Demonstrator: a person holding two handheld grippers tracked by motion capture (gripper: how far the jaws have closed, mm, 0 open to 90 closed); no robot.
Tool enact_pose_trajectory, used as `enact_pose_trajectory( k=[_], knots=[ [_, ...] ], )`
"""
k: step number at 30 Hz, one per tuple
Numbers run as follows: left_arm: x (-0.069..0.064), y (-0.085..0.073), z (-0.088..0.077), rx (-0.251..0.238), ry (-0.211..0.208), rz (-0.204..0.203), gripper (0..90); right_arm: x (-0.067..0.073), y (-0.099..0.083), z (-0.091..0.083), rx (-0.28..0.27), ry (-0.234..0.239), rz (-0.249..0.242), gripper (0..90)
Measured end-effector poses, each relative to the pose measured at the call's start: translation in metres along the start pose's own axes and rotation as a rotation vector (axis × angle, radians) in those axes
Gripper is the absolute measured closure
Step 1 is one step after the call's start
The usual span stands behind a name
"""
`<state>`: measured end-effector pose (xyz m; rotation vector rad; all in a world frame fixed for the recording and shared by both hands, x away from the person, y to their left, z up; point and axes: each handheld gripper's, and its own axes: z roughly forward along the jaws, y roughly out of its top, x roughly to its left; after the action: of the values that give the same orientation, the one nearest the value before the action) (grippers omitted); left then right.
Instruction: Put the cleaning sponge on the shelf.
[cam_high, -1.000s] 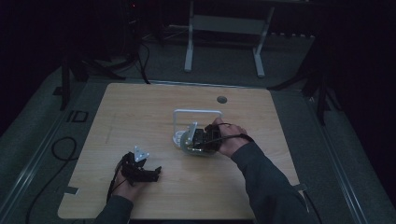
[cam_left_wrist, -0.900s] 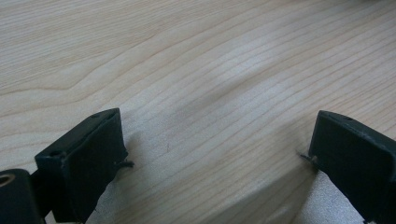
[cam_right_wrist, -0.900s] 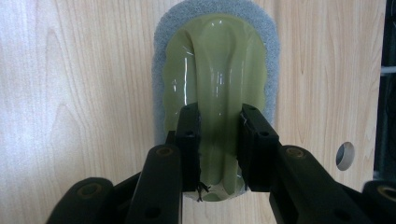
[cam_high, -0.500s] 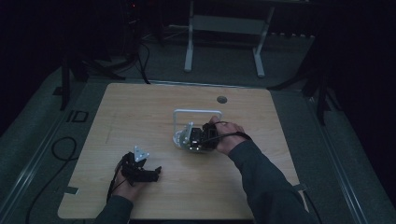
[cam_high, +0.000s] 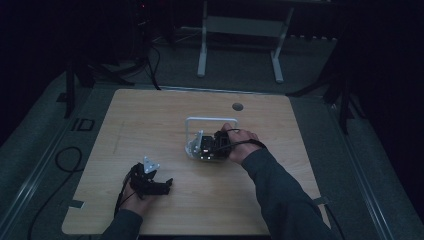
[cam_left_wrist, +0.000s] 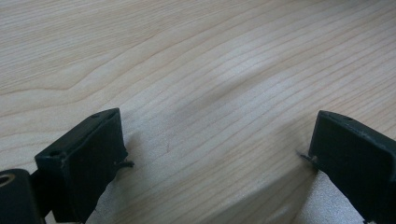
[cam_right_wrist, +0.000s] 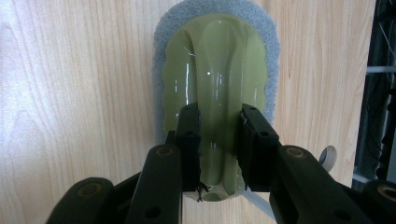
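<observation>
We've got the right gripper (cam_right_wrist: 218, 140) clamped on the raised ridge of a scrubber (cam_right_wrist: 217, 88), a glossy yellow-green plastic handle on top of a grey abrasive pad, sitting flat on the wooden table (cam_high: 150, 120) roughly mid-table, a bit toward the far edge. From the high view there's a white wire frame (cam_high: 205, 121) right by that hand, just behind it; can't really tell what it is. Our guess is the thing is light, the plastic top is stiff and kinda slick, and the pad underneath is soft and grippy, so that center ridge looks like the sensible place to hold it. The left gripper (cam_left_wrist: 215, 154) is spread wide with nothing in it, resting low near the near-left corner. Plenty of bare wood all around, especially left and near side; the frame is the one thing to watch when sliding toward the far edge.
</observation>
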<state>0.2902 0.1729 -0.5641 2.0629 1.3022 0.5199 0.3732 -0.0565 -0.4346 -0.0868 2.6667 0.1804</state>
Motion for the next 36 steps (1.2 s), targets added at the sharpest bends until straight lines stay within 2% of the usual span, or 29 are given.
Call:
enact_pose_trajectory(
  k=[8,15,36],
  knots=[
    [0.0,0.0,0.0,0.0,0.0,0.0,3.6,-0.001,0.002,0.009,0.0,-0.005,0.006,71.8],
    [0.0,0.0,0.0,0.001,0.0,0.0,3.6,0.002,0.006,0.018,0.023,-0.017,-0.019,71.8],
    [0.0,0.0,0.0,0.0,0.0,0.0,3.6,-0.002,0.01,0.035,0.04,-0.029,-0.003,71.6]
  ],
)
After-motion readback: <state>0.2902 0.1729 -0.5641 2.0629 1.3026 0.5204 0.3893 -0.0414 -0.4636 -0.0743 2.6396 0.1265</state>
